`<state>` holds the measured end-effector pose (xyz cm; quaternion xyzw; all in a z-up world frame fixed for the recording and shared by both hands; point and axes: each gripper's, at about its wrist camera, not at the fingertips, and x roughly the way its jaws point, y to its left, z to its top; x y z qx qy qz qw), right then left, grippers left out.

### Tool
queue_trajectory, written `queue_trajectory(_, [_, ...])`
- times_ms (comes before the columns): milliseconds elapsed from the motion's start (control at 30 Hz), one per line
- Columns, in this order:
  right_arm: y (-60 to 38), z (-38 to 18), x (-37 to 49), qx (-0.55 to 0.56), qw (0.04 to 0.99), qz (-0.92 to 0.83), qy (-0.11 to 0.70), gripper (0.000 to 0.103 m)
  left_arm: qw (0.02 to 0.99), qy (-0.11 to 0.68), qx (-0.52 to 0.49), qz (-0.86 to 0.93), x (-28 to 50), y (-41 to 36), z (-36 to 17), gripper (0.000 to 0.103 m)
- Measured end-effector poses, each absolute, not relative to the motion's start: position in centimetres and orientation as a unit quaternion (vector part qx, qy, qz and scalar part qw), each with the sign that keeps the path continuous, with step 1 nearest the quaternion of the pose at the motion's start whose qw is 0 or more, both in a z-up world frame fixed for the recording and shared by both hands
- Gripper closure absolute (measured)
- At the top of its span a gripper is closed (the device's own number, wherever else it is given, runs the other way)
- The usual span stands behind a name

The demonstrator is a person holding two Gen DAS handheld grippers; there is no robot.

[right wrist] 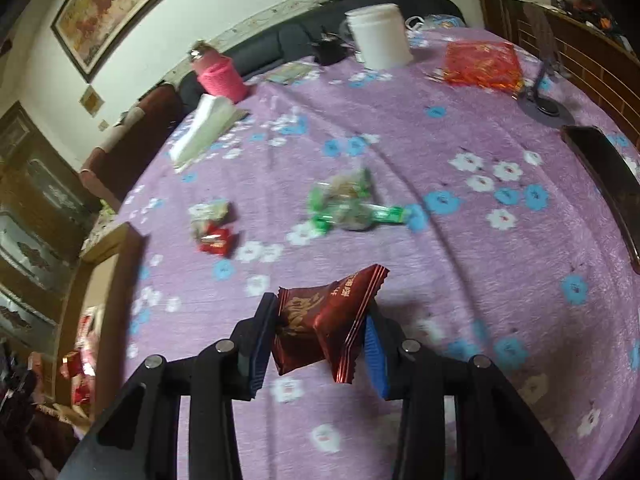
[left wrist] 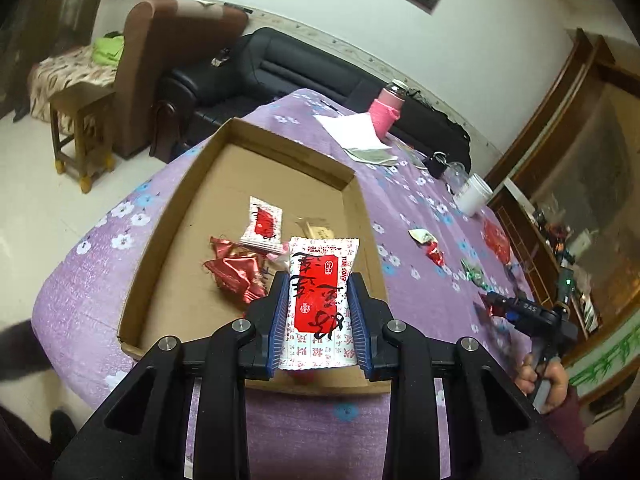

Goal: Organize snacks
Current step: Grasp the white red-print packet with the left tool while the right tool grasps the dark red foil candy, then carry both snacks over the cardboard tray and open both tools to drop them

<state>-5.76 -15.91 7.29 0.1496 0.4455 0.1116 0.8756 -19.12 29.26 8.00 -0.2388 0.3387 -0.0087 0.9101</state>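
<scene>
The left gripper (left wrist: 319, 316) clamps a white-and-red snack packet (left wrist: 320, 300), long axis pointing forward, directly over the cardboard tray (left wrist: 168, 216), while the right gripper (right wrist: 318, 340) grips a dark-red candy packet (right wrist: 324, 320) above the tablecloth (right wrist: 460, 240).

A home living room: black sofa (left wrist: 276, 64), framed painting (right wrist: 116, 4), floral-clothed table (right wrist: 440, 152).

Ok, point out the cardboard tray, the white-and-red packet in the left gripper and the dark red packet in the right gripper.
cardboard tray (left wrist: 192, 172): left wrist view, its left wall.
white-and-red snack packet (left wrist: 320, 304): left wrist view, its red label.
dark red snack packet (right wrist: 316, 324): right wrist view, its front face.
</scene>
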Motion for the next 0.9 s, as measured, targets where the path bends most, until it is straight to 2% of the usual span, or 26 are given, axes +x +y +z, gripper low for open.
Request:
queue_trajectory(433, [-7.2,9.5,-6.6,0.12,0.862,0.235,0.433,0.059,0.906,0.35,-0.236,-0.016,-17.9,28.3,7.4,0.074])
queue_trajectory(900, [3.0,11.8,-7.8,0.076,0.84,0.348,0.41,0.059,0.89,0.362,-0.278,-0.016,-17.1,30.5,5.6,0.074])
